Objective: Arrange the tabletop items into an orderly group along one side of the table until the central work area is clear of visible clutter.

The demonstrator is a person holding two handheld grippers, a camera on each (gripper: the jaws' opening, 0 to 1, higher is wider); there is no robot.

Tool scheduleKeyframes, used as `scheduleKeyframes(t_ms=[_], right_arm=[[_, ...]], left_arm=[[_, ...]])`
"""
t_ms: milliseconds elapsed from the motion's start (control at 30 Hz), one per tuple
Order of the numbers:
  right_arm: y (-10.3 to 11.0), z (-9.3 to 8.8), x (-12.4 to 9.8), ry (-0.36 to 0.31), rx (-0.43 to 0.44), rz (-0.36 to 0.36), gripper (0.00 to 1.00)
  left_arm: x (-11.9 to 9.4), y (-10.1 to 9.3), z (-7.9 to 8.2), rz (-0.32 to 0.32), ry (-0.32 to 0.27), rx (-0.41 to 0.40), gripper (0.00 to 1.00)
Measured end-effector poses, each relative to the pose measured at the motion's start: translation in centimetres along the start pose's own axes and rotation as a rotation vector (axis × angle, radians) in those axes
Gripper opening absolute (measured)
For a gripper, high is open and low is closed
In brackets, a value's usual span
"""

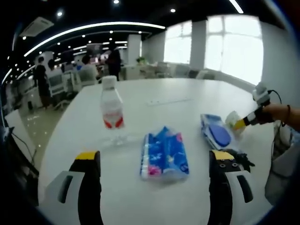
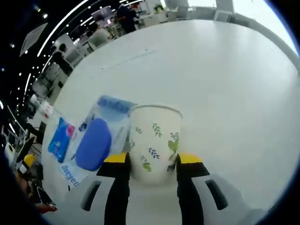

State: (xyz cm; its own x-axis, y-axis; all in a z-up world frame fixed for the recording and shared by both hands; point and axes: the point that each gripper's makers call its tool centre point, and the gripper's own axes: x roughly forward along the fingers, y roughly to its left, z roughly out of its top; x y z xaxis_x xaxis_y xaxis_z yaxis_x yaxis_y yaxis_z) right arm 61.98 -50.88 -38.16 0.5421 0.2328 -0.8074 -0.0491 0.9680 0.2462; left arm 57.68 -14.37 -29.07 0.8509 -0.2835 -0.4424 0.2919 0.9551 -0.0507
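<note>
On the white table (image 1: 154, 93), the left gripper (image 1: 154, 161) hovers with its yellow-tipped jaws spread wide and nothing between them. Just beyond it lies a blue tissue pack (image 1: 164, 153), flat on the tabletop. Farther off and to the left stands a clear water bottle (image 1: 111, 111) with a red label, upright. To the right of the tissue pack lies a blue packaged item (image 1: 215, 132) (a sponge or brush in a clear wrapper, as far as the blur allows).

In the right gripper view, the right gripper (image 2: 152, 161) has its jaws on either side of a cream cup (image 2: 154, 143) printed with green leaves, both tips touching its walls. The cup seems to stand upright on the table (image 2: 225, 84), with the blue packaged item (image 2: 96, 143) just beside it on the left and the tissue pack (image 2: 61, 136) farther left.

In the left gripper view, the right gripper (image 1: 246, 123) appears at the far right, held by a person's hand (image 1: 281, 112).
</note>
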Motion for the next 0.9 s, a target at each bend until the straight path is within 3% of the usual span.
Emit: scheduleKeyframes(t_ms=[167, 267, 367, 500, 700, 900], right_arm=[[0.0, -0.1, 0.0, 0.004, -0.024, 0.004, 0.38], [0.1, 0.0, -0.2, -0.001, -0.036, 0.006, 0.38], [0.2, 0.3, -0.6, -0.015, -0.052, 0.005, 0.37], [0.2, 1.5, -1.3, -0.058, -0.131, -0.026, 0.37], [1.8, 3.0, -2.3, -0.118, -0.125, 0.027, 0.37], [4.4, 4.1, -3.4, -0.183, -0.175, 0.102, 0.37]], left_arm=[[0.2, -0.1, 0.2, -0.014, -0.006, -0.002, 0.91], [0.2, -0.3, 0.5, -0.014, 0.001, 0.073, 0.91], [0.2, -0.7, 0.9, -0.024, -0.008, 0.088, 0.91], [0.3, -1.0, 1.0, -0.047, -0.009, 0.081, 0.91], [0.1, -1.8, 1.6, -0.079, -0.032, 0.058, 0.91], [-0.1, -2.7, 1.8, -0.1, -0.031, 0.068, 0.91]])
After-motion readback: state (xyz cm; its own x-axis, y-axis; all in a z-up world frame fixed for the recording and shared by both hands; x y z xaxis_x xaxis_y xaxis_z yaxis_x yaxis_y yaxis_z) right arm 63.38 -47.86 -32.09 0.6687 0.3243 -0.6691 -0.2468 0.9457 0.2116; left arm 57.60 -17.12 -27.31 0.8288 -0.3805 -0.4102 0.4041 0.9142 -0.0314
